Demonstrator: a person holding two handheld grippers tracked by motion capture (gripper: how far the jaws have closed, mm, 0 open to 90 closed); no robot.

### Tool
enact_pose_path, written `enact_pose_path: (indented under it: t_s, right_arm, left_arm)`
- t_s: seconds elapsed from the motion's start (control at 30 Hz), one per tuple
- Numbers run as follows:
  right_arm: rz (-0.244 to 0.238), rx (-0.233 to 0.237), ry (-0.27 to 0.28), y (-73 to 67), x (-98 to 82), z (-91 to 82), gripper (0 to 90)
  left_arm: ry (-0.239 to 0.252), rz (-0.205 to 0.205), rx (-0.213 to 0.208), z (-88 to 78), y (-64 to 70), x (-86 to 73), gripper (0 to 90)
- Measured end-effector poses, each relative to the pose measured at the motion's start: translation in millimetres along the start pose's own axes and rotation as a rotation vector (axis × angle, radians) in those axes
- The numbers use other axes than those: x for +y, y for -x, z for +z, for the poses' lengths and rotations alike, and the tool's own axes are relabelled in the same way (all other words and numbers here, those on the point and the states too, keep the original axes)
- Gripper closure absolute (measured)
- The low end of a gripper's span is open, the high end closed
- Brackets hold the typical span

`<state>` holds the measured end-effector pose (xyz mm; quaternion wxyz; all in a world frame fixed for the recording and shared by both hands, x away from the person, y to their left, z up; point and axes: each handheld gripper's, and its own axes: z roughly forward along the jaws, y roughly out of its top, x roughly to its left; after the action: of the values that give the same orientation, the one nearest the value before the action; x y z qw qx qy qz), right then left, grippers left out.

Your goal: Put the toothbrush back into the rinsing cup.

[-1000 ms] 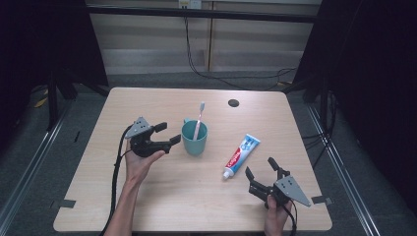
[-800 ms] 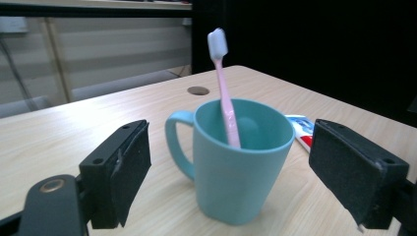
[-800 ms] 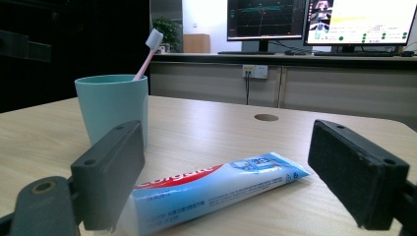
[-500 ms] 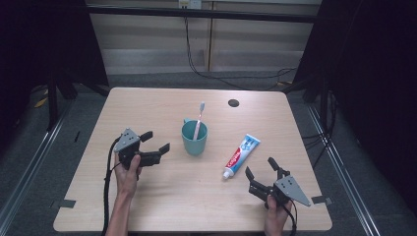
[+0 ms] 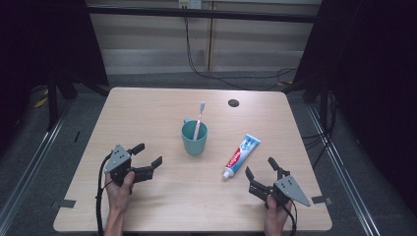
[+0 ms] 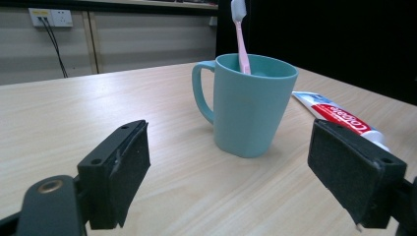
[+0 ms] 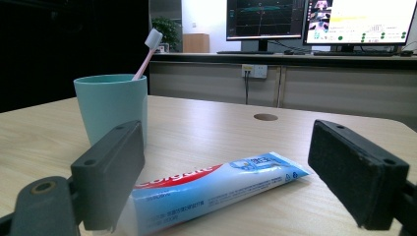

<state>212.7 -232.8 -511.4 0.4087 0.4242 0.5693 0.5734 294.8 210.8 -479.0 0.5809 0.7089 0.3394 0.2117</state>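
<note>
Two grippers, both jaws apart and holding nothing: left gripper (image 5: 146, 161) sits near the teal cup (image 5: 194, 138), right gripper (image 5: 261, 173) just short of the toothpaste tube (image 5: 241, 156). Pink toothbrush (image 5: 198, 121) already stands in the cup. Tube lies flat mid-table beside the cup, not yet gripped, so that looks like what's left.

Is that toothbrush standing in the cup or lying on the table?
Standing in it. The pink toothbrush leans against the rim of the upright teal cup, bristle head up, while the toothpaste tube lies flat beside it.
</note>
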Motion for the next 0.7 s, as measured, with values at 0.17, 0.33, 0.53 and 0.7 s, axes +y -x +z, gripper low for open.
enact_pose_path:
  t_s: [0.17, 0.33, 0.53, 0.7]
  right_arm:
    - [0.01, 0.003, -0.011, 0.4, 0.4, 0.9, 12.9]
    - [-0.003, -0.052, -0.056, -1.9, 1.9, 5.6, 12.8]
    - [0.013, -0.083, -0.13, -1.1, 4.2, 12.2, 12.6]
    - [0.044, -0.098, -0.21, 4.8, 6.2, 17.2, 12.7]
  left_arm:
    - [-0.008, -0.011, 0.026, -8.0, 2.5, -12.8, 15.9]
    - [0.01, -0.011, 0.054, -17.3, 7.9, -28.0, 16.0]
    - [0.044, -0.005, 0.051, -23.8, 9.7, -33.2, 16.2]
    - [0.085, 0.033, 0.07, -27.6, 14.4, -35.5, 16.2]
